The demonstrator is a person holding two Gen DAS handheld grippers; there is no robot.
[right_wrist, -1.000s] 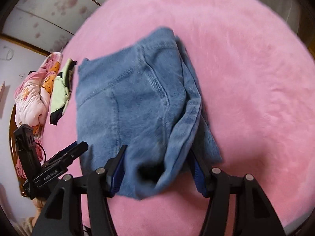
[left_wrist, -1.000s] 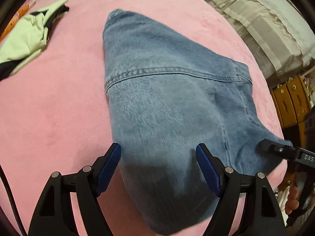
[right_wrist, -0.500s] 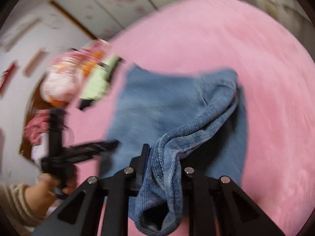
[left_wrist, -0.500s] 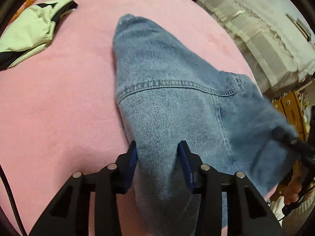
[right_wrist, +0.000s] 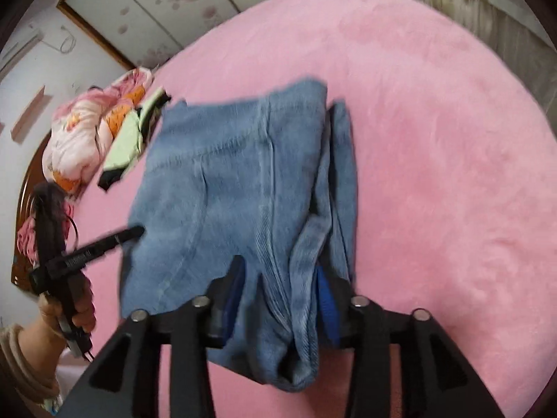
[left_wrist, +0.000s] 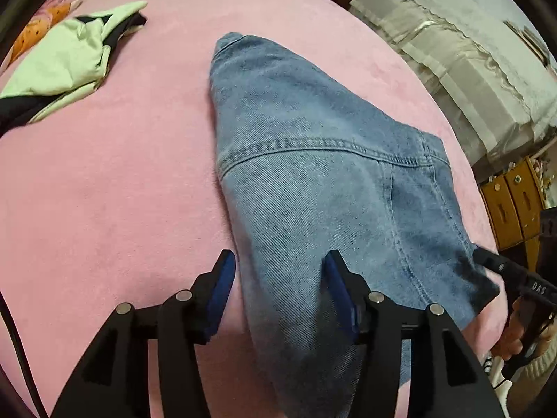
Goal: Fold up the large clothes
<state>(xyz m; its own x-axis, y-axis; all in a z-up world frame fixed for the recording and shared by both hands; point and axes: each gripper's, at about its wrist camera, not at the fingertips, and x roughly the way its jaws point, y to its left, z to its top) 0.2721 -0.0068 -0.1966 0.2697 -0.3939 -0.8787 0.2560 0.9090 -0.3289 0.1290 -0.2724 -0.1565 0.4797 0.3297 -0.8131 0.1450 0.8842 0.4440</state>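
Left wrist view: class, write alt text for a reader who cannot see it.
Folded blue denim jeans lie on a pink plush blanket, their near end between the parted fingers of the left gripper. A crumpled light green garment lies far left.

Faded blue denim jeans, coarse twill weave with raised stitched seams, lie on a bed covered in soft, matt pink plush. Each hand-held gripper is matt black plastic with blue pads and small shiny metal pins. A smooth, pale green cloth lies crumpled nearby. A glossy wooden cabinet stands beside the bed.
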